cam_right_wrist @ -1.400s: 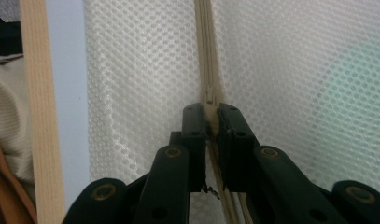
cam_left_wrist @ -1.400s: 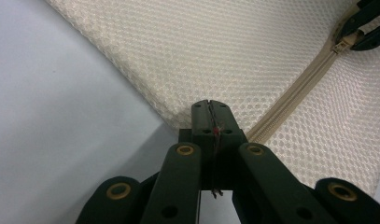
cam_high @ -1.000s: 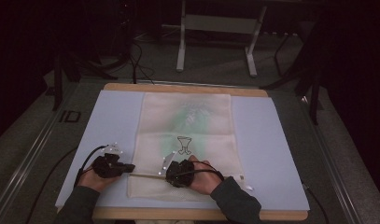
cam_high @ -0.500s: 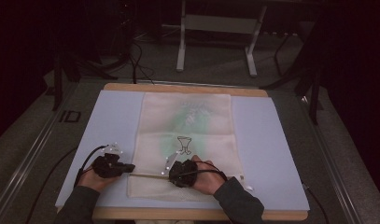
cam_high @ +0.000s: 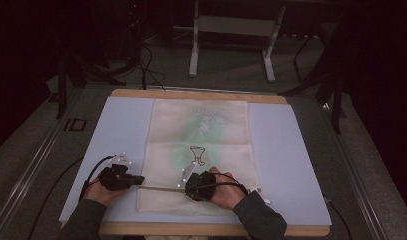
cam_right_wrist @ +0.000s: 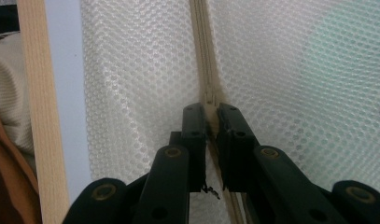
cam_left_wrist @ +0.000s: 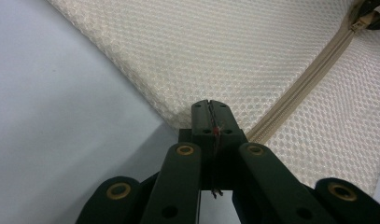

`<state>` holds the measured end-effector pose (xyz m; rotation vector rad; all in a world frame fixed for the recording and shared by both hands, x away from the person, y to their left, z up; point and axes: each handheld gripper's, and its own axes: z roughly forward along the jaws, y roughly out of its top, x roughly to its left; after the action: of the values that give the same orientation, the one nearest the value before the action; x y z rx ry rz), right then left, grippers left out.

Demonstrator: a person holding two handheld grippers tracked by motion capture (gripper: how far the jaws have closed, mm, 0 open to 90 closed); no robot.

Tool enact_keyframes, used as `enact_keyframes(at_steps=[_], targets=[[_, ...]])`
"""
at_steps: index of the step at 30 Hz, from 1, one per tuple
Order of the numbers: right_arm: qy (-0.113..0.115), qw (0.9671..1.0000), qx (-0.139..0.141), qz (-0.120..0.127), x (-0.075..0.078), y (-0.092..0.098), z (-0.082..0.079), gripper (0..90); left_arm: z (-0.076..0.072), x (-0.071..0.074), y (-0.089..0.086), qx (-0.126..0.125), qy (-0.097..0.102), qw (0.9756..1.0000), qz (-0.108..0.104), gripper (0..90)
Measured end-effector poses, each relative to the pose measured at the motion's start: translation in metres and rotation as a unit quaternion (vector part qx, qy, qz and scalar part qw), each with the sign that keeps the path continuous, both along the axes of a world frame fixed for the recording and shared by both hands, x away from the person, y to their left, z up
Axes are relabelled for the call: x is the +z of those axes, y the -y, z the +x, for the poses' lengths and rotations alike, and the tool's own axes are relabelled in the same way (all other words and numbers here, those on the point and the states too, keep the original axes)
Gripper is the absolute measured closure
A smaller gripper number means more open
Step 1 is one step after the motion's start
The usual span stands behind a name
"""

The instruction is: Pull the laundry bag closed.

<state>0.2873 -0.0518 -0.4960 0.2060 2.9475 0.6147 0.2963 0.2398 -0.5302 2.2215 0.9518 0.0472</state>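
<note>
A cream mesh bag [cam_high: 201,135] lies flat on a pale blue mat [cam_high: 291,150], its zipper [cam_high: 161,188] running along the near edge. My left gripper [cam_high: 141,180] lies at the bag's near left corner, shut on the mesh corner [cam_left_wrist: 178,93] where the zipper [cam_left_wrist: 309,79] ends. My right gripper [cam_high: 187,185] sits further right along the zipper, shut on the beige zipper pull [cam_right_wrist: 212,122], with the zipper tape [cam_right_wrist: 204,56] running straight ahead of it. In the left gripper view the slider [cam_left_wrist: 362,21] shows at the top right.
The mat rests on a wooden table [cam_high: 191,93]; its near edge [cam_right_wrist: 40,116] lies close to my right gripper. Something pale green [cam_high: 206,125] and a dark goblet-shaped outline [cam_high: 197,155] show through the mesh. A metal stand [cam_high: 231,40] and cables lie on the floor beyond.
</note>
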Motion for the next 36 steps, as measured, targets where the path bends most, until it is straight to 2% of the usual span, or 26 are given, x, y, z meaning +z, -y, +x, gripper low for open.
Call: enact_keyframes(at_steps=[36], targets=[[0.006, 0.9998, -0.013, 0.014, 0.009, 0.021, -0.003, 82.2, 0.000, 0.000, 0.000, 0.000, 0.000, 1.0000, 0.000, 90.0]])
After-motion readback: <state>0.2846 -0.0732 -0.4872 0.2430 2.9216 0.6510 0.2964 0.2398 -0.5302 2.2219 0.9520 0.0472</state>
